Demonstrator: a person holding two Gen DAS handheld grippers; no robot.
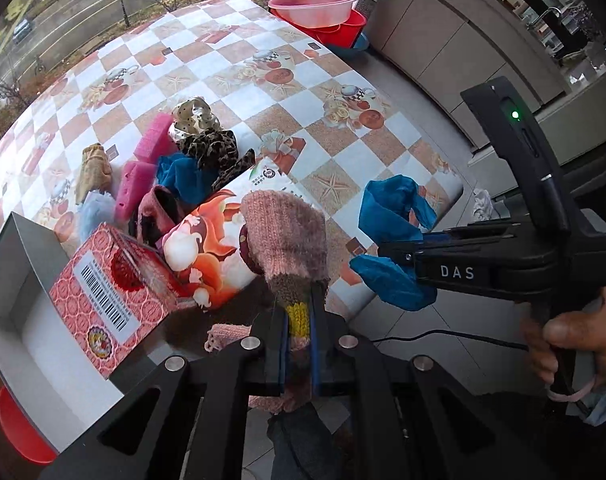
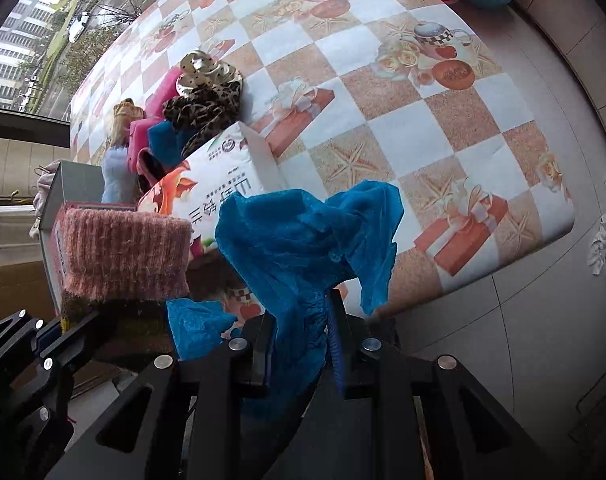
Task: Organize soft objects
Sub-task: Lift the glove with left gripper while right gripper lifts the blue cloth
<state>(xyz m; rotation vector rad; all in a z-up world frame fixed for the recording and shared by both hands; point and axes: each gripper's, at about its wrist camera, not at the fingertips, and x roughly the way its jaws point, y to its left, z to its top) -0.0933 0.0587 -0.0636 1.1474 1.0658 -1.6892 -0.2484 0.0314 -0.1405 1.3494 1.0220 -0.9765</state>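
Note:
In the left wrist view my left gripper (image 1: 299, 308) is shut on a pink knitted sock (image 1: 287, 232) by its brown and yellow cuff. The sock hangs over the table's near edge. To its right, my right gripper (image 1: 385, 252) is shut on a crumpled blue cloth (image 1: 391, 204). The right wrist view shows the same blue cloth (image 2: 303, 240) bunched between the fingers of my right gripper (image 2: 303, 312). The left gripper (image 2: 99, 312) and the pink sock (image 2: 123, 252) are at the left. A pile of soft things (image 1: 171, 168) lies on the checked table (image 1: 303, 92): pink sponges, a leopard-print scrunchie, another blue cloth.
A white carton with an orange fish print (image 1: 219, 236) and a red patterned box (image 1: 115, 292) lie by the pile. An open grey box (image 1: 19, 264) stands at the left. Stacked red and pink basins (image 1: 319, 12) sit at the table's far corner. Tiled floor lies to the right.

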